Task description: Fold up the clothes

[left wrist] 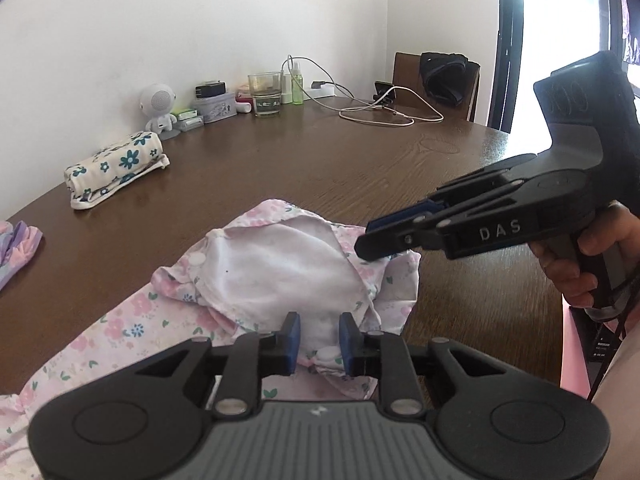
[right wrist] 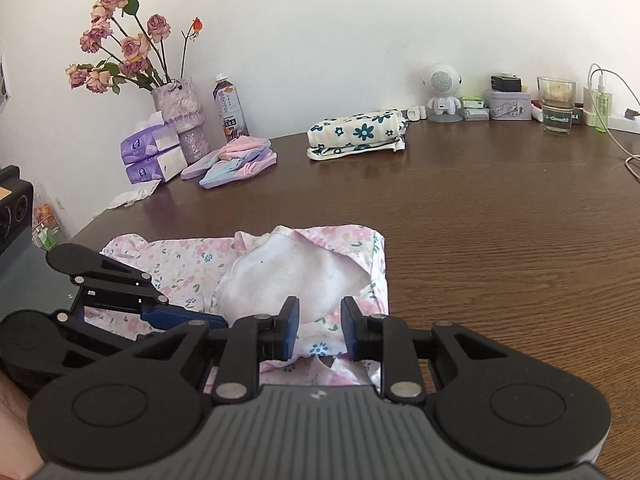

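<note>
The dark wooden table [right wrist: 500, 216] carries the pink floral garment [right wrist: 180, 260] at its near edge, partly bunched with its white lining [right wrist: 296, 276] turned up, while a folded blue-flower garment [right wrist: 356, 134] and a pastel piece [right wrist: 236, 160] lie well apart near the wall. Since the bunched layers are loose, a lift could catch only the top layer, so the fold slumps or the cloth slides off the near edge. Both the left gripper [left wrist: 319, 340] and the right gripper [right wrist: 320, 328] hover over the cloth with fingers spread, pinching nothing, and close enough together that they could collide.
</note>
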Available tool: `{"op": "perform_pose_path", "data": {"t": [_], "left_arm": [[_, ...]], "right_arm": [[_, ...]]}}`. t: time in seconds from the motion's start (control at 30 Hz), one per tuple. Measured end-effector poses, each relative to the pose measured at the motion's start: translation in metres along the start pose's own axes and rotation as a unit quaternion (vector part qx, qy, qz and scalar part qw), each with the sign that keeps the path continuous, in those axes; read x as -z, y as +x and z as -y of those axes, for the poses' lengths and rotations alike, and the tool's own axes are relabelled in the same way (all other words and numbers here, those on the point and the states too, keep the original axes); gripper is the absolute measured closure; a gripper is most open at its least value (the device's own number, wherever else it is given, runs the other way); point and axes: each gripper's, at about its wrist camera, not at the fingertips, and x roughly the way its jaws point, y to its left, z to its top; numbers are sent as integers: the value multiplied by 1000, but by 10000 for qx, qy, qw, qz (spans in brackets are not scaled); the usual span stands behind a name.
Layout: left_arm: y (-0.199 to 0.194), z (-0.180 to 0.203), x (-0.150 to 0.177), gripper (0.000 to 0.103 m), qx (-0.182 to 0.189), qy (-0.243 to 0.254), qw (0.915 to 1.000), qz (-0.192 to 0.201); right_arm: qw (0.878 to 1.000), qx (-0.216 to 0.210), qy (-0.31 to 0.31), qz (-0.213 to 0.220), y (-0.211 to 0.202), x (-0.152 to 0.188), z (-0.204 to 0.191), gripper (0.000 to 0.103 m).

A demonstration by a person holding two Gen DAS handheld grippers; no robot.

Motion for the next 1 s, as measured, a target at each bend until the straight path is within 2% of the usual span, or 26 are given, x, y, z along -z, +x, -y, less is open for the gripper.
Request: {"op": "perform_pose_path", "data": {"t": [0.17,0.27,0.4,0.53,0.67,0.77,0.9,1.0], "left_arm": [[-6,-3,-13,80,-58,-44,9997,248],[5,-3,-17,80,-116,25,9998,143],[24,-8,-6,80,-72,-67,9996,-250],[18,-11,-13,79,-87,-149,9998,-116],[15,-14,-32,75,-150,-93,9998,105],[26,-21,-41,73,-279,-78,9995,80],[48,-33,-27,73,-224,-368,9987,-280],[48,-38,-22,72,-167,-504,9984,-207]], "right_arm": [[9998,73,-13,-207,8,6,-1,79],[9995,116,-64,-294,13,9,-4,80],[9996,117,-77,-243,8,7,-6,80],[9999,141,-22,26,-3,-1,-3,80],[9992,322,13,-242,13,2,3,80],[9989,335,-106,-309,16,3,0,80],[9995,300,-101,-69,13,-13,2,80],[9995,267,-110,141,18,-30,4,80]]}}
